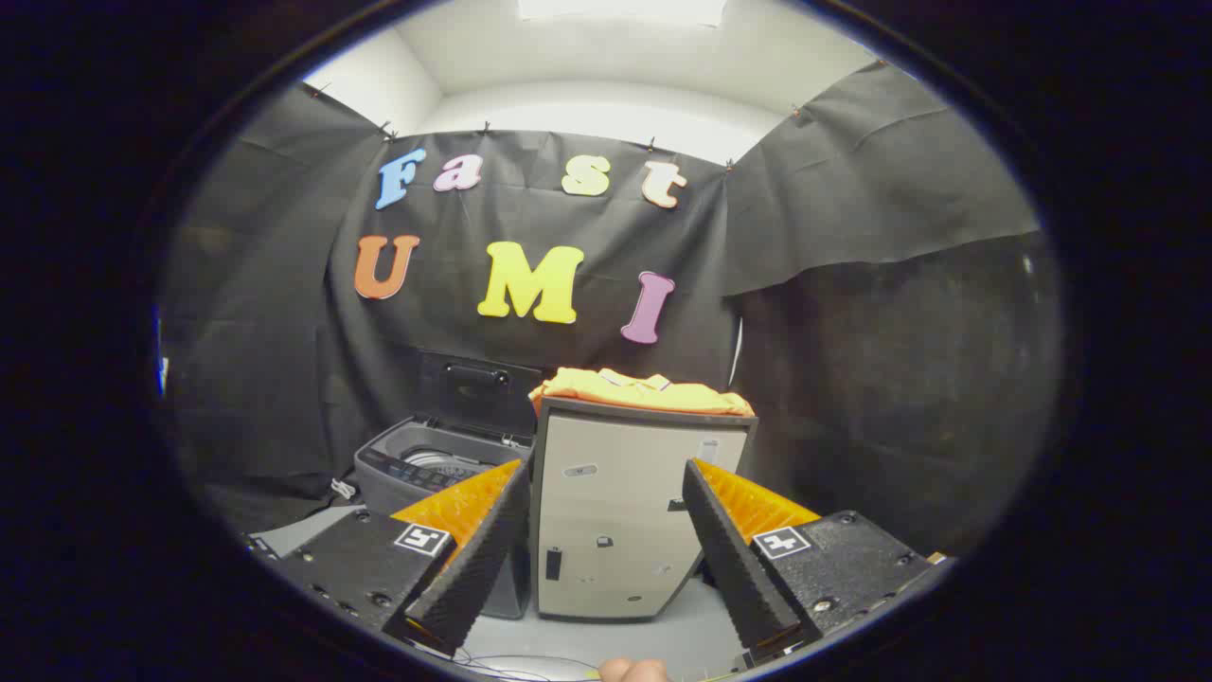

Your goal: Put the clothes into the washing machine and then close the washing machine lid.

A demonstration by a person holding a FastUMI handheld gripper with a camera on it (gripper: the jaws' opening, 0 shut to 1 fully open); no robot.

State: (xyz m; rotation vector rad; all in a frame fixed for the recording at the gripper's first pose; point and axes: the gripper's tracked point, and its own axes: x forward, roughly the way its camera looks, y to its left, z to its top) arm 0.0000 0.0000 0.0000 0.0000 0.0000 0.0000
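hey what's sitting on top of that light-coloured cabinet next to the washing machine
A folded orange garment lies on top of the cabinet, covering most of its top. Whether anything lies under the garment cannot be seen. The open gripper is short of it, fingers apart.

Washing machine point(431, 469) partly behind cabinet point(625, 511)

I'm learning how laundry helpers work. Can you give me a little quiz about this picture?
1. True or false: the washing machine lid is up.
2. Where is the orange garment? A) inside the washer B) on top of the pale cabinet C) between the fingers
3. Fill in: the gripper is ____ and holds nothing.

Key: 1 true. 2 B. 3 open, with the cabinet beyond its fingers and the washer beside it.
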